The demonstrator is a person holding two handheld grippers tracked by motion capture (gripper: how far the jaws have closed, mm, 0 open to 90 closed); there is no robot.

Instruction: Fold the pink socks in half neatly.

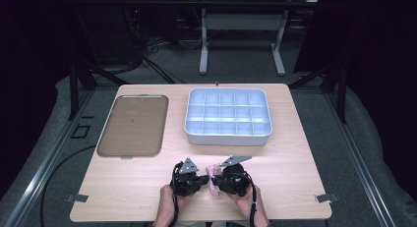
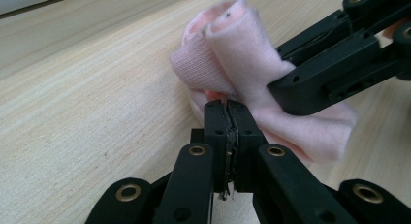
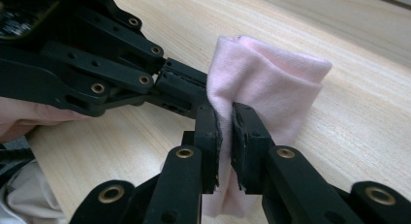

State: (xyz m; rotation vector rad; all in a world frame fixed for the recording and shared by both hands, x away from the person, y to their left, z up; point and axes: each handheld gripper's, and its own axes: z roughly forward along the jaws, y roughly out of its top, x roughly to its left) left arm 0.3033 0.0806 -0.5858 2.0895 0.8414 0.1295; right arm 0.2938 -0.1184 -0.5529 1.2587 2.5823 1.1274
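My left claw (image 2: pixel 228 107) has its jaws pressed together on a low edge of the pink cloth (image 2: pixel 242 69), with next to no gap between the pads. In the left gripper view the cloth rises from my jaws toward 12 o'clock as a loose roll with two rounded folds at its top, and my right claw (image 2: pixel 291 95) comes in from 2 o'clock and clamps the same cloth at its side. In the right gripper view my right claw (image 3: pixel 225 122) is narrow too, holding a fold of the pink cloth (image 3: pixel 266 83) that passes between the pads and hangs out below them toward 6 o'clock. There my left claw (image 3: pixel 201 90) reaches in from 9 o'clock and meets the cloth just beside my own jaws.

From the high view, my left claw (image 1: pixel 206 177) and right claw (image 1: pixel 214 178) face each other tip to tip near the front edge of the bench (image 1: pixel 295 187), with the pink cloth (image 1: pixel 213 186) bunched between them. At 12 o'clock from the cloth sits the pale blue compartment tray (image 1: pixel 228 137), set apart from my claws. At 10 o'clock lies the flat brown tray (image 1: pixel 133 126), well apart from the cloth.
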